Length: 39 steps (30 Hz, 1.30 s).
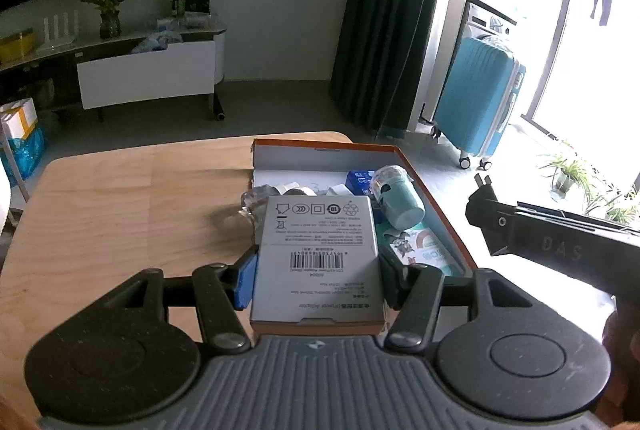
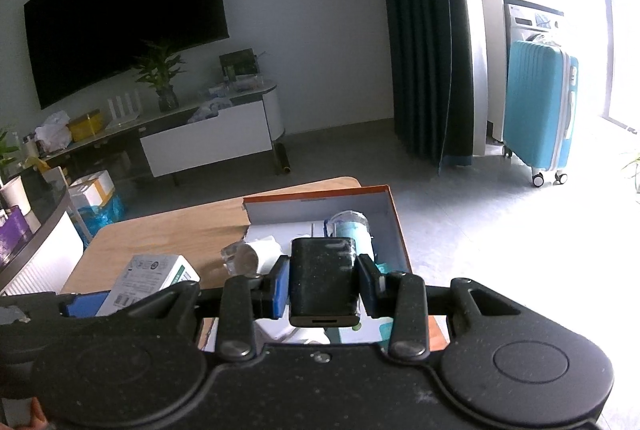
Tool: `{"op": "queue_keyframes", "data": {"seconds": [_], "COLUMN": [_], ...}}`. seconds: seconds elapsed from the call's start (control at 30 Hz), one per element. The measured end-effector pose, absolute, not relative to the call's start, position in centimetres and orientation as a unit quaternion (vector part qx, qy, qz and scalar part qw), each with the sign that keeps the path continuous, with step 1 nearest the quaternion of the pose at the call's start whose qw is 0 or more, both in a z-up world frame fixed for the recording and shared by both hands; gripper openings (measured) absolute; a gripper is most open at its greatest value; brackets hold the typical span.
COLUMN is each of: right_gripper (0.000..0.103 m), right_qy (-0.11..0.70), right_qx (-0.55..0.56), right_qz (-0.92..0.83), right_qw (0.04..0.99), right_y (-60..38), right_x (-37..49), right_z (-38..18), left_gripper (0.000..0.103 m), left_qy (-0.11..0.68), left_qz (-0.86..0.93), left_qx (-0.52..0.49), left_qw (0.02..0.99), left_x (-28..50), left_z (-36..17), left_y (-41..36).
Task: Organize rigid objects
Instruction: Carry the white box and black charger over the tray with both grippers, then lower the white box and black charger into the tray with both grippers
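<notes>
A white adapter box (image 1: 318, 262) sits clamped between the left gripper (image 1: 318, 280) fingers; the right gripper (image 2: 323, 284) pinches a black device (image 2: 323, 280). Beyond both fingertips, an orange-rimmed tray (image 1: 436, 198) rests on the wooden table (image 1: 132, 202); farther off, a teal suitcase (image 1: 478, 98).

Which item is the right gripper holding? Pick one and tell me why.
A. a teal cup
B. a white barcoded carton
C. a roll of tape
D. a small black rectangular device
D: in the right wrist view the right gripper has its blue pads clamped on both sides of the small black rectangular device, above the orange-rimmed box.
</notes>
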State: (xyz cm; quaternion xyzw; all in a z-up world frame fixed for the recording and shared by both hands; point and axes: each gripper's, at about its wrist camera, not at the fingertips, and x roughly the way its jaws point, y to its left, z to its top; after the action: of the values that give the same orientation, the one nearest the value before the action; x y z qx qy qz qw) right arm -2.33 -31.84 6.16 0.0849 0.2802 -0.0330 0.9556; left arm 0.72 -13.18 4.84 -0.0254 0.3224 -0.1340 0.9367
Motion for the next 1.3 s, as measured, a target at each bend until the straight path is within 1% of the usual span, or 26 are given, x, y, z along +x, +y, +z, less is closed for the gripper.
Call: {"op": "queue_keyframes", "data": {"seconds": [1.3], "right_gripper": [0.043], "right_qy": [0.326], "right_qx": [0.082], "right_qz": [-0.029], "right_qw": [0.941], "right_y": [-32.6], "right_x": [4.1], "right_z": [4.4], "left_gripper": [0.059], "left_qy": [0.368], "left_qz": [-0.164], "left_qx": [-0.024], "left_qw": [0.915], "left_x": [5.6], "left_z": [3.2], "left_y": [-14.9]}}
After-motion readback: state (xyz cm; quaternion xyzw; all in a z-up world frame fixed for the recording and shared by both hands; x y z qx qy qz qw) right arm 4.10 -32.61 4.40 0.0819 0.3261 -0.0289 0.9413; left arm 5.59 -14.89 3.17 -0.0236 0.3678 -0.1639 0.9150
